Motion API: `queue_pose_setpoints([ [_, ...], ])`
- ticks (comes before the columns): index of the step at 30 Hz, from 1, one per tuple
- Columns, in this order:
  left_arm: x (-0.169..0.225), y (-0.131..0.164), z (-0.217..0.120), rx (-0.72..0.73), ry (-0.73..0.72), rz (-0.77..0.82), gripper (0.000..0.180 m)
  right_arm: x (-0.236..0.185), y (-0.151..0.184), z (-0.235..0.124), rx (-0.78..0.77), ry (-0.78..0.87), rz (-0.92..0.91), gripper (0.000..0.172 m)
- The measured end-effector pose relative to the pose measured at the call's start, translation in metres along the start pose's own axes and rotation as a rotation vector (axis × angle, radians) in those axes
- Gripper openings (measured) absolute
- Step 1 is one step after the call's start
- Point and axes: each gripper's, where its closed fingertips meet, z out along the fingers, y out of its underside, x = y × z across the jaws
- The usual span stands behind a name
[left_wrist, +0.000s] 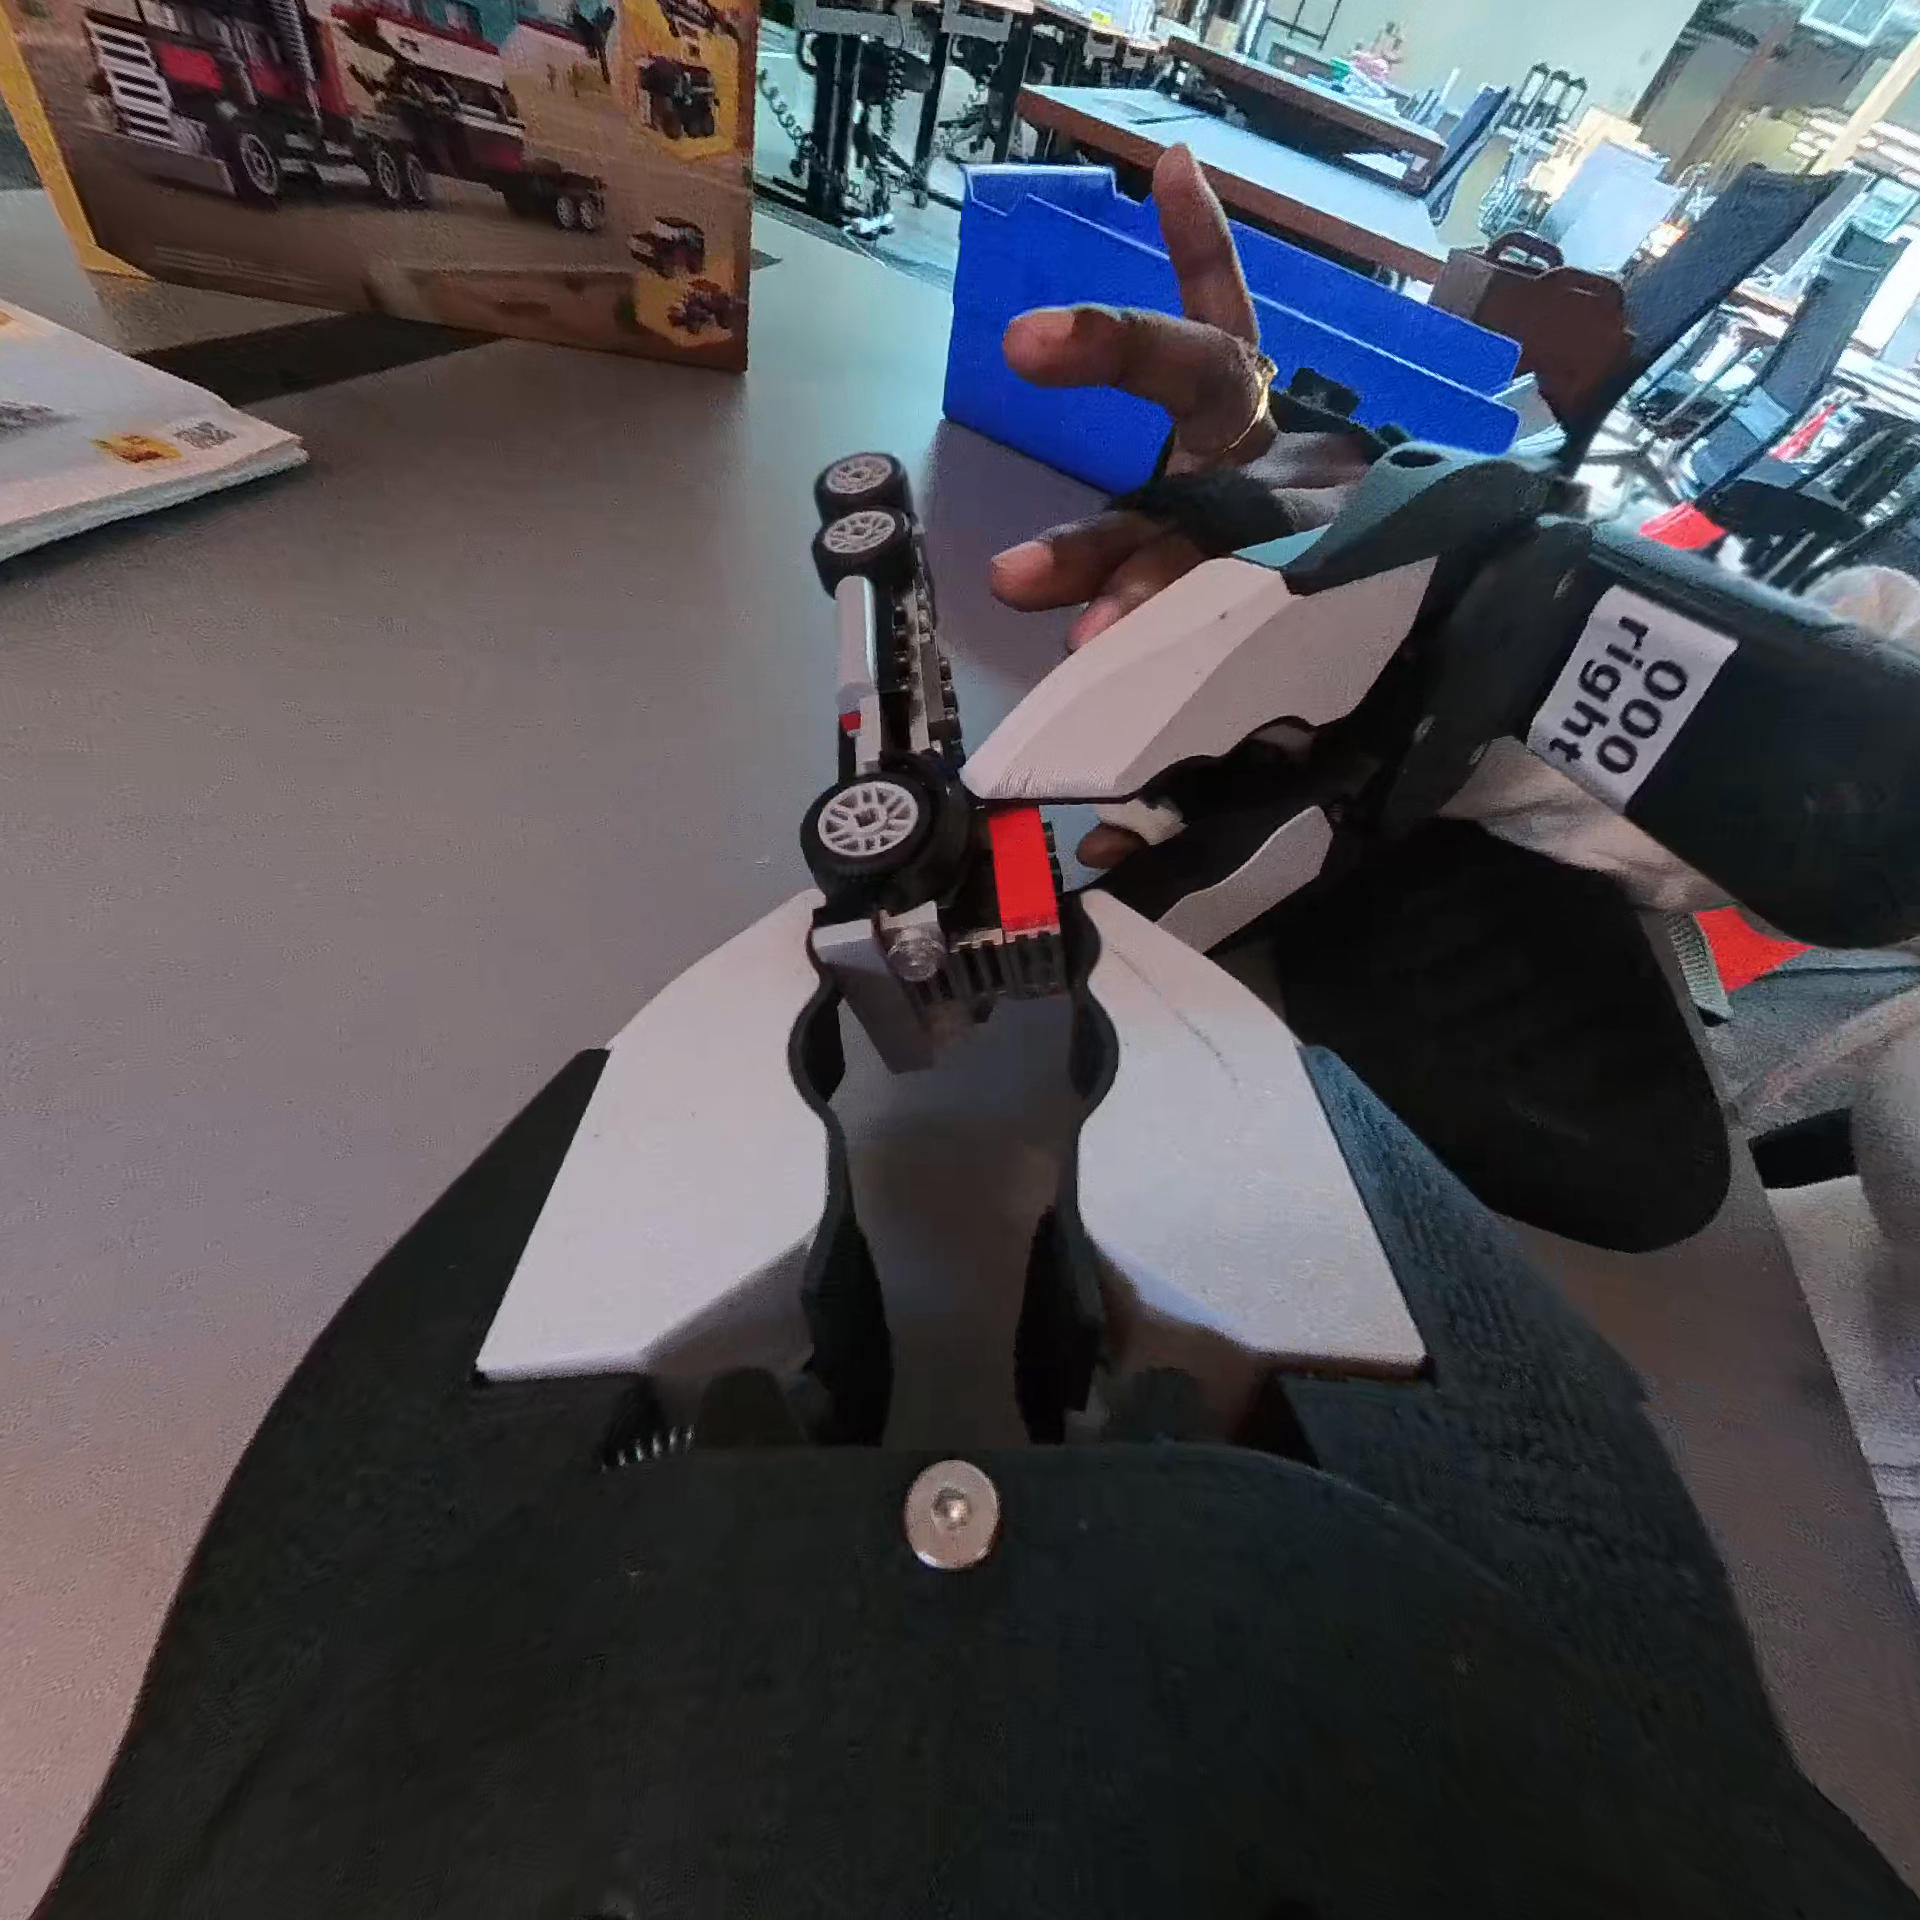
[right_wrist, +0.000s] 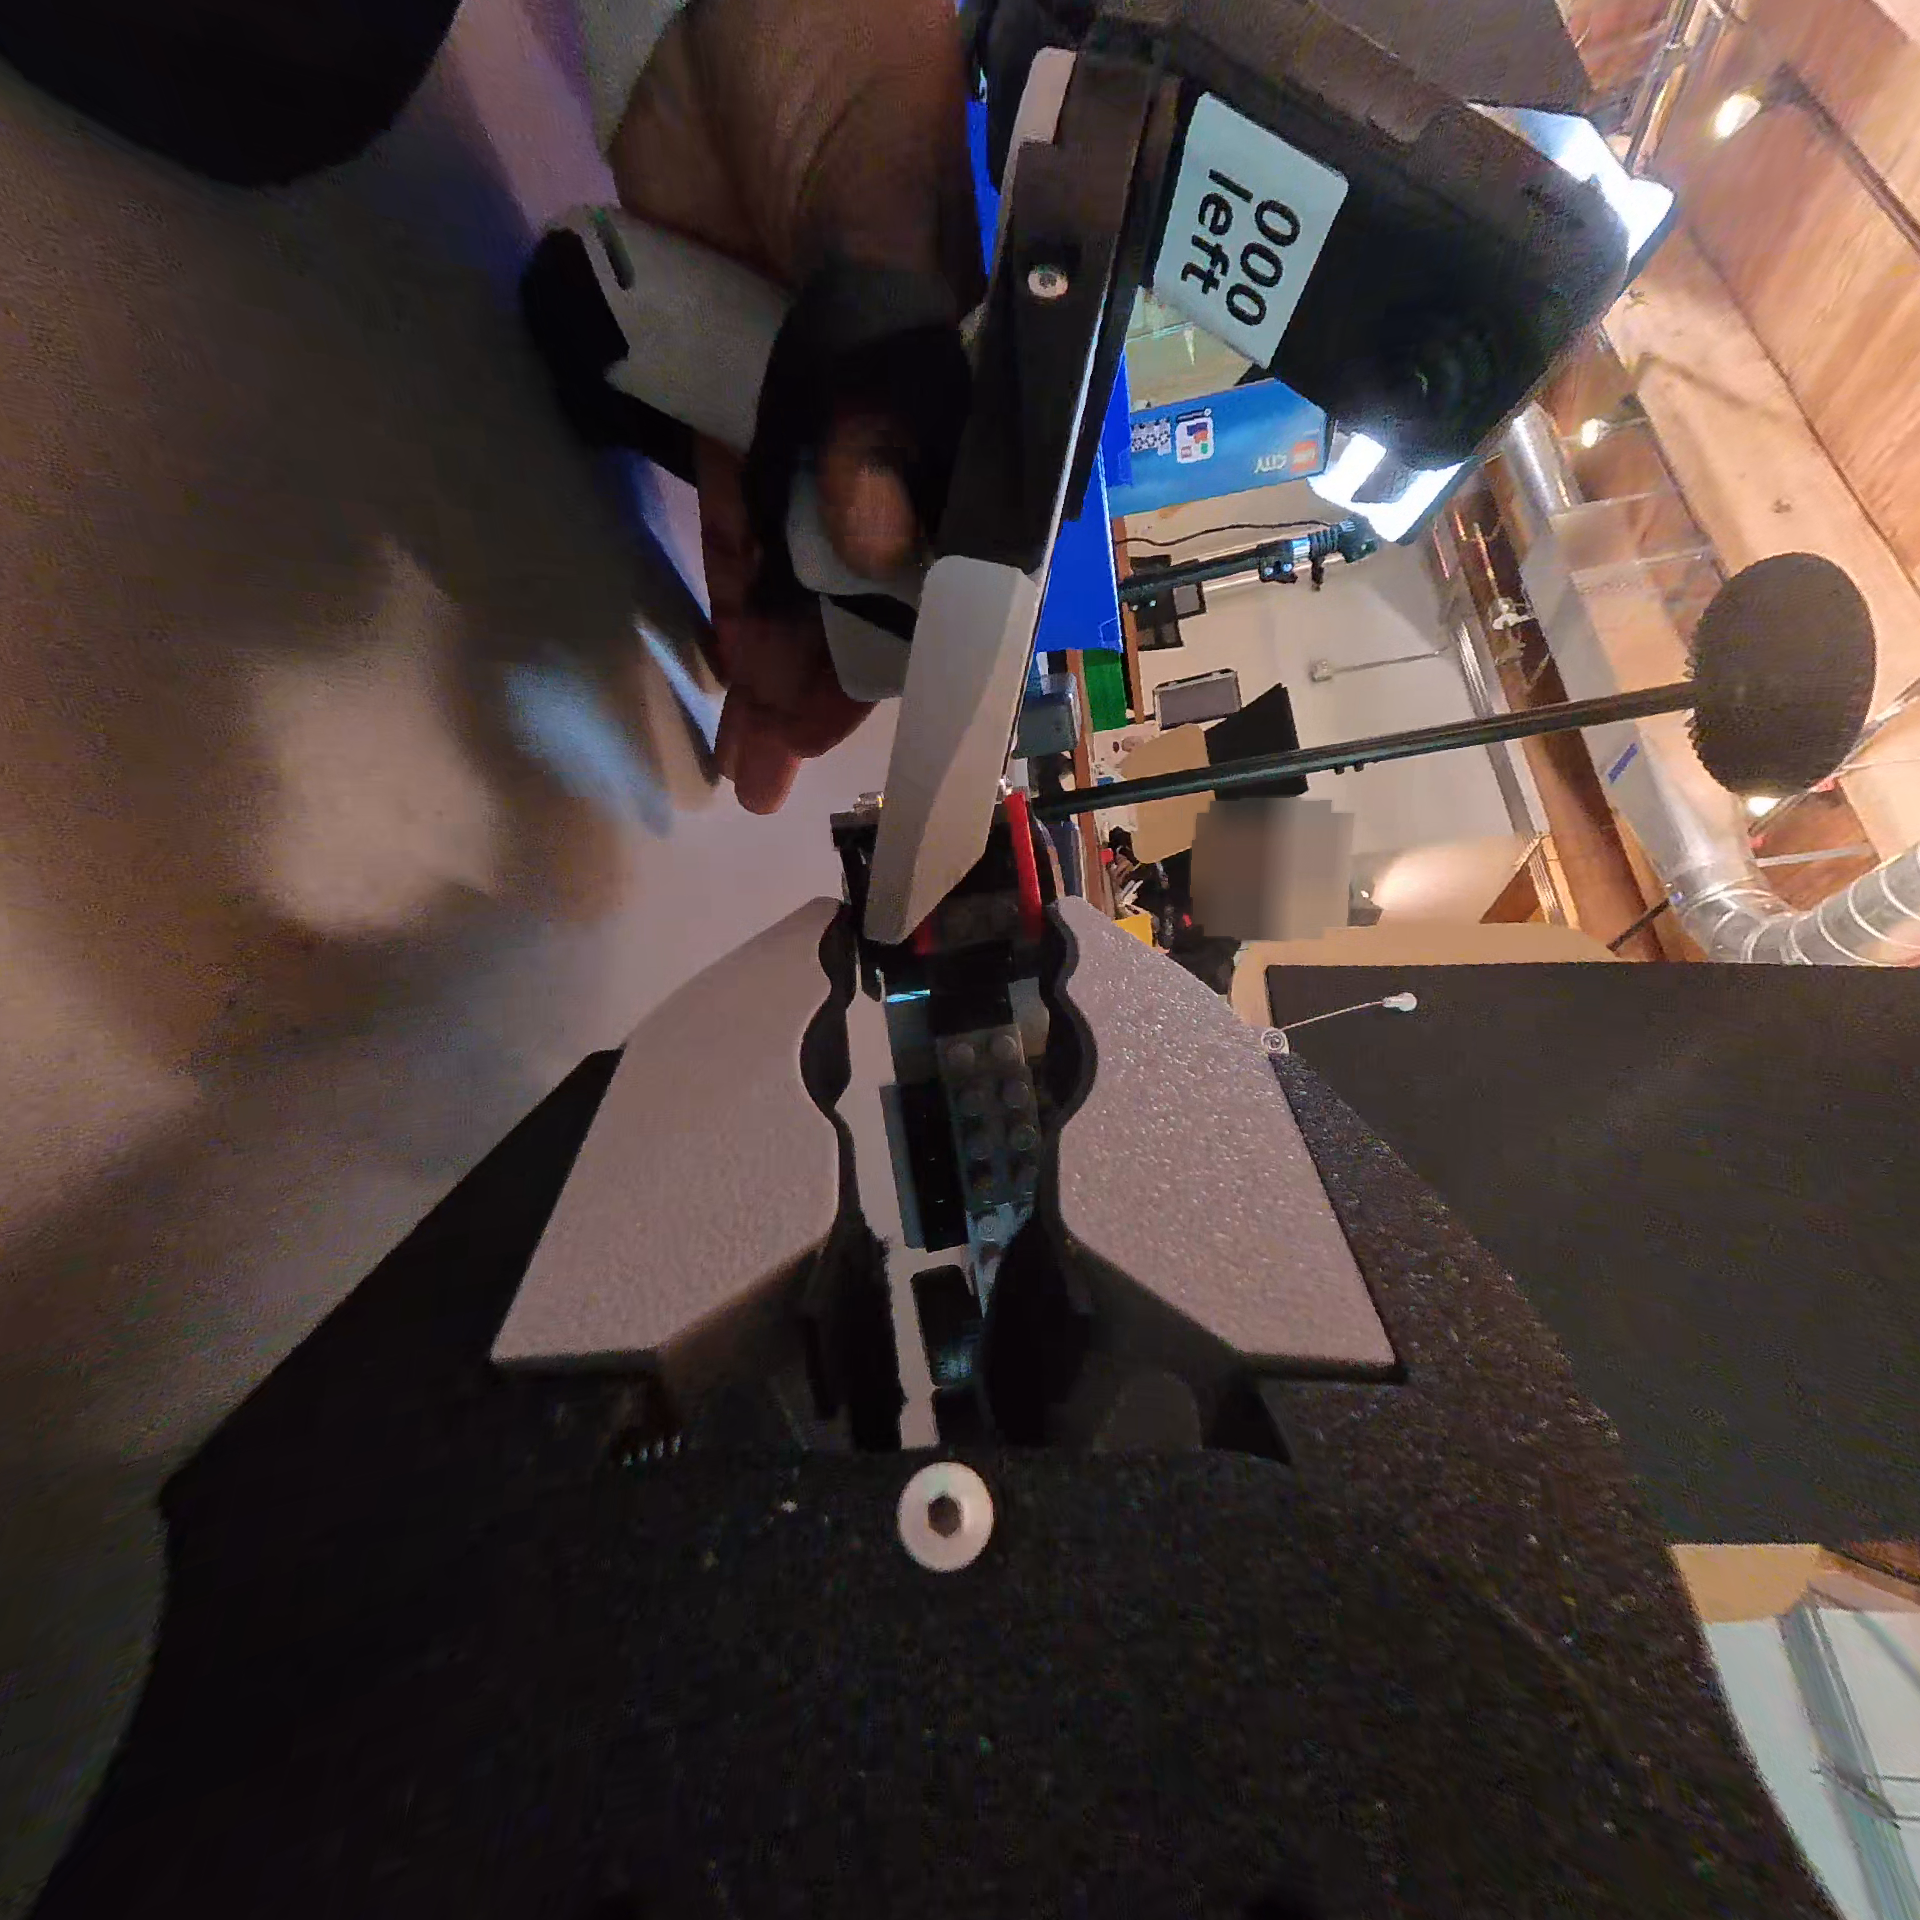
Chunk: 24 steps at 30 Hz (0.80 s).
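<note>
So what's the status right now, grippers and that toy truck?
Left gripper clamps the brick-built truck frame at its front end. Right gripper grips it too. Frame held above the grey table; nothing obstructing.

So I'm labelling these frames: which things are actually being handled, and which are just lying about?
Being handled:
- toy brick truck, clamped at its front end by the left gripper
- right gripper, closed on the truck's side

Lying about:
- blue bin
- picture box
- booklet
- grey table
</note>
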Motion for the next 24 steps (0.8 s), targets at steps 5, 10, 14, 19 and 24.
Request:
queue_pose_setpoints([
  [5,-0.02,-0.013,-0.011,0.068,-0.192,0.122,0.038,0.018,0.015,-0.004,0.041,0.009,0.386,0.027],
  [10,-0.052,-0.02,-0.033,-0.063,-0.646,0.601,0.038,0.047,0.019,-0.013,0.091,0.023,1.248,0.04],
  [14,-0.037,-0.028,-0.029,-0.099,-0.743,0.899,0.038,0.03,-0.005,-0.004,0.158,-0.097,1.645,0.04],
  [19,-0.023,-0.03,-0.023,-0.106,-0.739,1.082,0.038,0.018,0.007,-0.006,0.14,-0.206,1.741,0.037],
  [24,-0.019,-0.026,-0.018,-0.131,-0.719,1.136,0.038,0.013,0.001,-0.003,0.132,-0.245,1.671,0.033],
])
